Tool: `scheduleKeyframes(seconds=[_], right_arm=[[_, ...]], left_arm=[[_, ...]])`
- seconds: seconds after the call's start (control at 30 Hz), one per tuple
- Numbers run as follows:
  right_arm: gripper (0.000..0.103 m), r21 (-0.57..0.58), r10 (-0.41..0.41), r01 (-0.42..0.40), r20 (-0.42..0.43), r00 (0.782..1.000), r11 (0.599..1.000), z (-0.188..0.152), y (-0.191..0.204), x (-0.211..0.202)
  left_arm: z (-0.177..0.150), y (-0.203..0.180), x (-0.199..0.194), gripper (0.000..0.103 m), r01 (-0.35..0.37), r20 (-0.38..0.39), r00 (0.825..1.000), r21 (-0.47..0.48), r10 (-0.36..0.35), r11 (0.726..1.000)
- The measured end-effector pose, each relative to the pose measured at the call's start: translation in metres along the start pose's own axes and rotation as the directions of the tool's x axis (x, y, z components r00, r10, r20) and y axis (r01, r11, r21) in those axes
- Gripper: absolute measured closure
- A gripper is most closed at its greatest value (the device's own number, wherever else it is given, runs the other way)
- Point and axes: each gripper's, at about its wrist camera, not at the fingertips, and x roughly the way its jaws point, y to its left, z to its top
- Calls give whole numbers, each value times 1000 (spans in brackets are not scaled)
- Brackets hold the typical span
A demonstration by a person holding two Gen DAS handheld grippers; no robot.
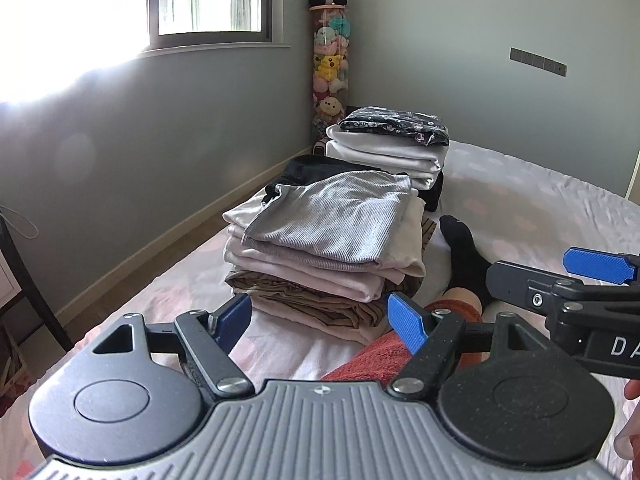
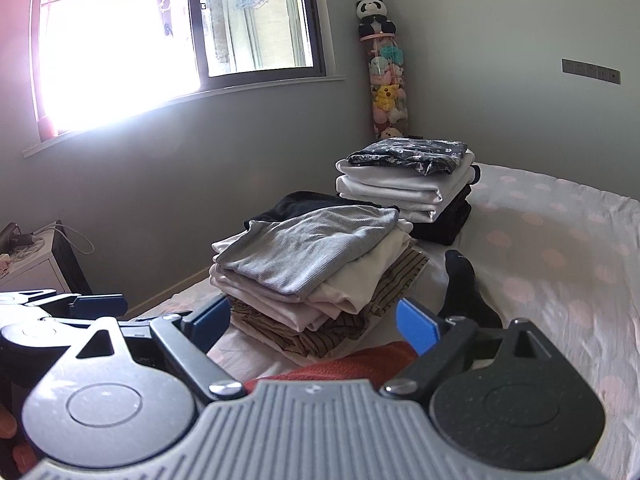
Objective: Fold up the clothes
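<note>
My left gripper (image 1: 320, 320) is open, with nothing between its blue fingers. It hovers just short of a near stack of folded clothes (image 1: 320, 264) topped by a grey ribbed garment (image 1: 332, 220). My right gripper (image 2: 316, 322) is also open and empty, facing the same stack (image 2: 304, 280) with its grey top (image 2: 308, 248). Behind it stands a second folded stack (image 1: 384, 156) with a dark floral piece (image 2: 412, 156) on top. A rust-red cloth (image 1: 380, 352) lies over a person's leg right below both grippers. The right gripper's blue finger (image 1: 596, 266) shows at the right edge of the left wrist view.
The stacks sit on a bed with a white, pink-dotted sheet (image 2: 560, 240). The person's foot in a black sock (image 1: 464, 248) rests beside the near stack. A tall column of plush toys (image 1: 330, 60) stands in the corner. A small cabinet (image 2: 32, 264) is on the left under the window.
</note>
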Motion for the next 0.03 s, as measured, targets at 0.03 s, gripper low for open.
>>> scheduleKeyframes(seconds=[0.03], right_arm=[[11,3,0,0,1,1000,1000,0,0,0]], left_arm=[[0,0,0,14,1,1,1000,-1,-1,1000]])
